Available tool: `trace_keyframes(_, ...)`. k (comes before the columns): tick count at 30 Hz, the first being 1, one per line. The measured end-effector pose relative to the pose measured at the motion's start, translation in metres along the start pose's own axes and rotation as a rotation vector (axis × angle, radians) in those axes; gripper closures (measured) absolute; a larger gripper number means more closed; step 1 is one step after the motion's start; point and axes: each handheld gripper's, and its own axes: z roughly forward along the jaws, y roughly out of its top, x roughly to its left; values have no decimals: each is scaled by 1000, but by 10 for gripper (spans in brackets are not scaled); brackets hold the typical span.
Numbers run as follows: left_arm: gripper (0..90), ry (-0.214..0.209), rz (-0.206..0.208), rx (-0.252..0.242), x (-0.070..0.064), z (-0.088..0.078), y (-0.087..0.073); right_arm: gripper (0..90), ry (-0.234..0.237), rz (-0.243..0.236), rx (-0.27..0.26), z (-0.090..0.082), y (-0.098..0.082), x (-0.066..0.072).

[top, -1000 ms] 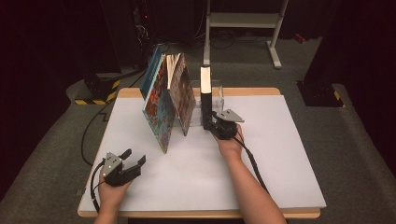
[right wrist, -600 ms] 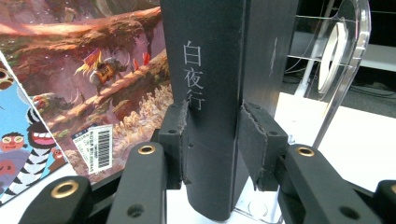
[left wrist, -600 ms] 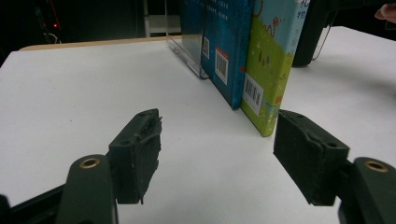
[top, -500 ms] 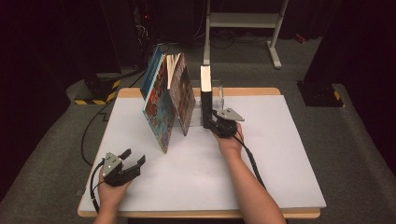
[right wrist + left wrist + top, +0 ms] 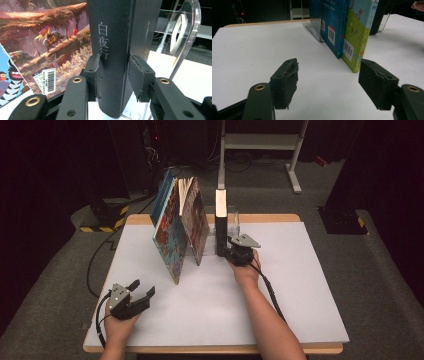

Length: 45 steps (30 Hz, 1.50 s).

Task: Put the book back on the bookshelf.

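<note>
nothing has shifted, right gripper point(image 5: 113, 75) still pinching upright black book point(image 5: 117, 45), left gripper point(image 5: 134, 296) spread, empty

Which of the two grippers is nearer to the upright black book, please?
The right. The right gripper has its jaws closed on the spine of the black book. The left gripper rests open near the table's front left corner, well away from it.

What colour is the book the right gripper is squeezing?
Black, with pale characters down its spine; the right gripper view shows it best.
</note>
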Motion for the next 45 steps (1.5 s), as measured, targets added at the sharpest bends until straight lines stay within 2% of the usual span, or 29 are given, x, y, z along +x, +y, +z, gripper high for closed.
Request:
trace_keyframes(6,319,3,-1,1,1,0,0,619,-7,-22,5,-1,1,-1)
trace_keyframes(18,319,3,7,7,1,0,0,618,-12,-30,11,0,2,-2)
trace_keyframes(21,319,5,0,3,1,0,-1,557,6,20,5,-2,3,-5)
trace_keyframes(26,320,5,0,5,1,0,-1,469,29,42,-9,-5,7,-5)
trace_keyframes(31,320,5,4,7,1,0,-1,441,32,55,-20,-6,8,-3)
trace_keyframes(34,320,5,3,11,1,0,-1,406,28,64,-53,-8,14,-2)
trace_keyframes(41,320,5,4,11,1,0,-2,370,32,77,-71,0,42,-1)
trace_keyframes(45,320,6,0,6,2,0,-1,410,11,92,-77,5,50,-4)
